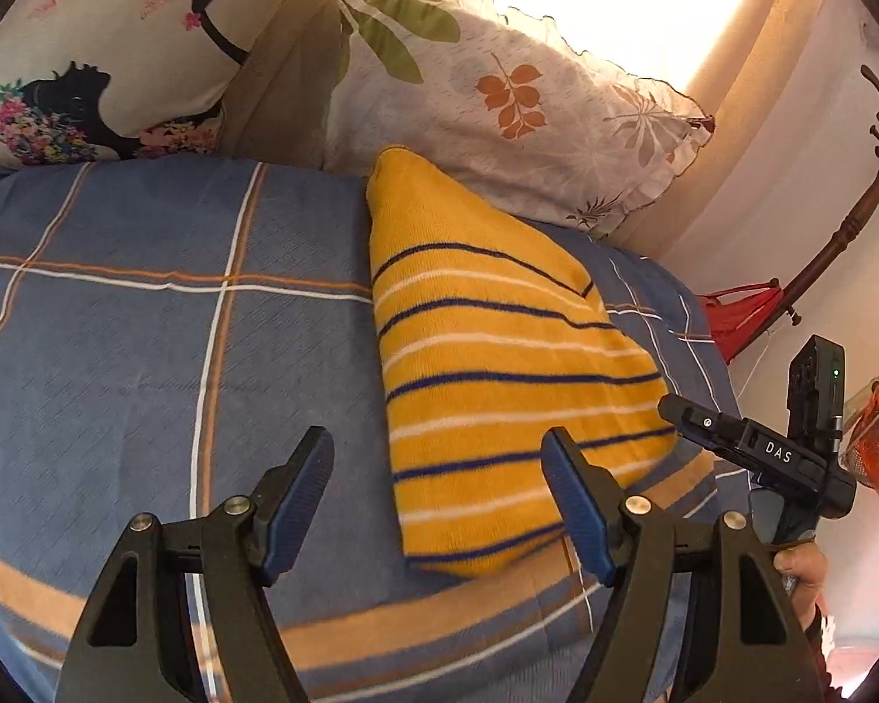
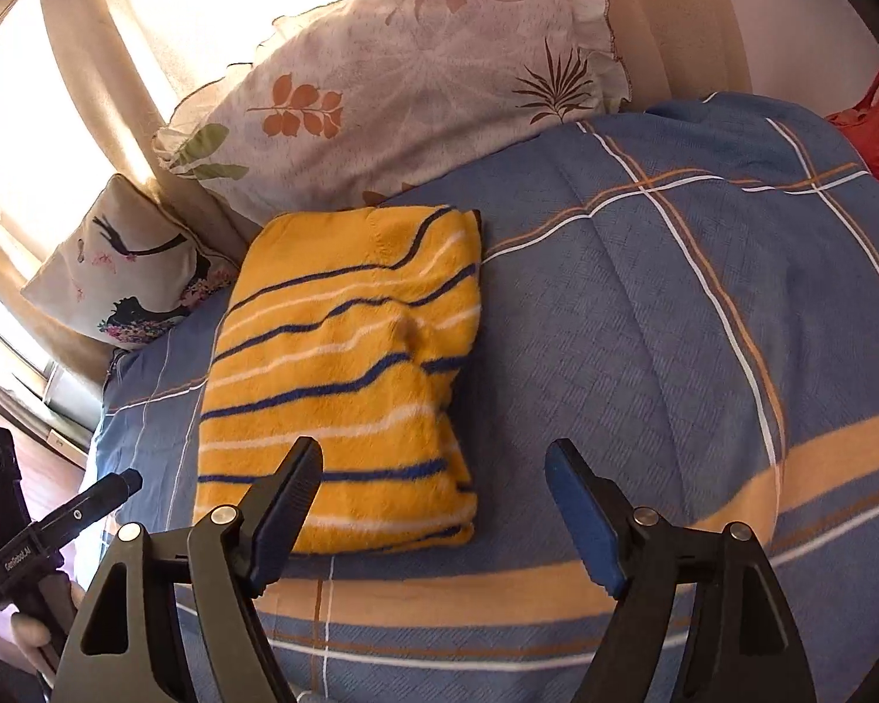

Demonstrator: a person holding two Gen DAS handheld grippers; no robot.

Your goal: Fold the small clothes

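Covering most of both views: blue checked bedspread (image 1: 146, 322) (image 2: 674, 322) with white and orange lines. Propped at its far edge: leaf-print pillow (image 1: 498, 94) (image 2: 392, 76), touching the top of the garment; beside that, smaller cushion (image 1: 88, 76) (image 2: 129, 269) with a dark figure print. Lying flat on the bedspread, folded into a compact stack: yellow striped jumper (image 1: 498, 363) (image 2: 346, 375), blue and white stripes, one shallow bump near its middle. Hovering above the near edge of the jumper: left gripper (image 1: 439, 504), jaws spread, nothing between them. Alongside: right gripper (image 2: 433, 504), likewise released and empty, left finger (image 2: 281, 504) overlapping the jumper's near corner in view.
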